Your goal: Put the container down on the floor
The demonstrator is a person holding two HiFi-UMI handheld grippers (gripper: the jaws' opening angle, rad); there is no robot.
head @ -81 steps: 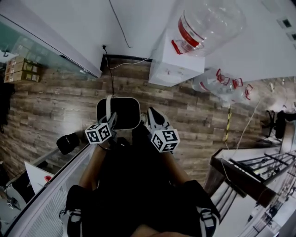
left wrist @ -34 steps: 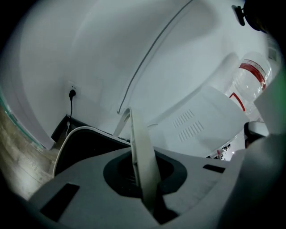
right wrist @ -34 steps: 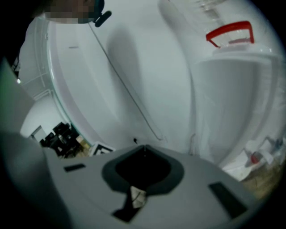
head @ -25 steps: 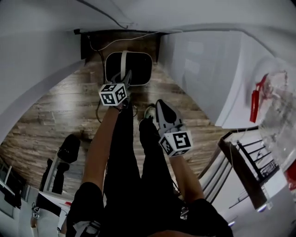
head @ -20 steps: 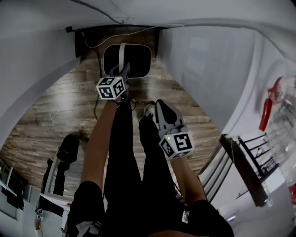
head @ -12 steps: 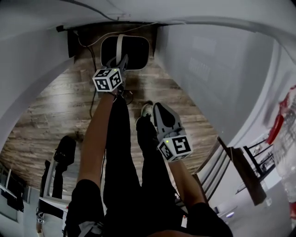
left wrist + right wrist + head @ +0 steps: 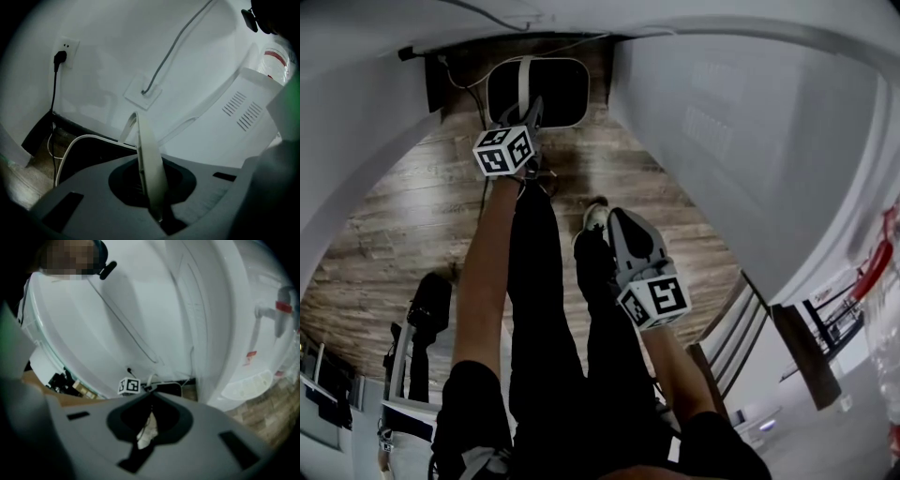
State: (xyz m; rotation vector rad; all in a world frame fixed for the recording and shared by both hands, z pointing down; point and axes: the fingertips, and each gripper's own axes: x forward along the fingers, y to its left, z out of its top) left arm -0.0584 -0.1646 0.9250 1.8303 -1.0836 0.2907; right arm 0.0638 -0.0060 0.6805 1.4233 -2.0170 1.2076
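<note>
The left gripper (image 7: 531, 112) is pinching the pale, flat carrying handle (image 7: 149, 164) of a black, rounded-square plastic container with a white rim (image 7: 555, 89). Its jaws are pressed tight on either face of the band, so the band is standing on edge between them in the left gripper view. Gripping there is letting the container hang level under the gripper, with its open top facing up.

In the head view the container is sitting at the upper middle of the frame. It is over the brown wood-plank floor (image 7: 412, 216), in the corner between the white wall (image 7: 356, 103) and the tall white water dispenser cabinet (image 7: 741, 141). The person's left arm is reaching far out and down towards that corner. From above I cannot tell whether the base is touching the planks or hanging just clear of them. My reading is that the setting-down is nearly done but the handle is not yet released.

The right gripper (image 7: 615, 220) is taking no part. It is hanging at centre frame beside the leg with its jaws closed together on nothing. The pale shape showing in its hollow is most likely the light-coloured shoe (image 7: 596, 216) beyond it.

A black power cable (image 7: 53, 89) is running down from a white wall socket (image 7: 63, 47) just behind the spot. The container probably needs to land clear of it.
</note>
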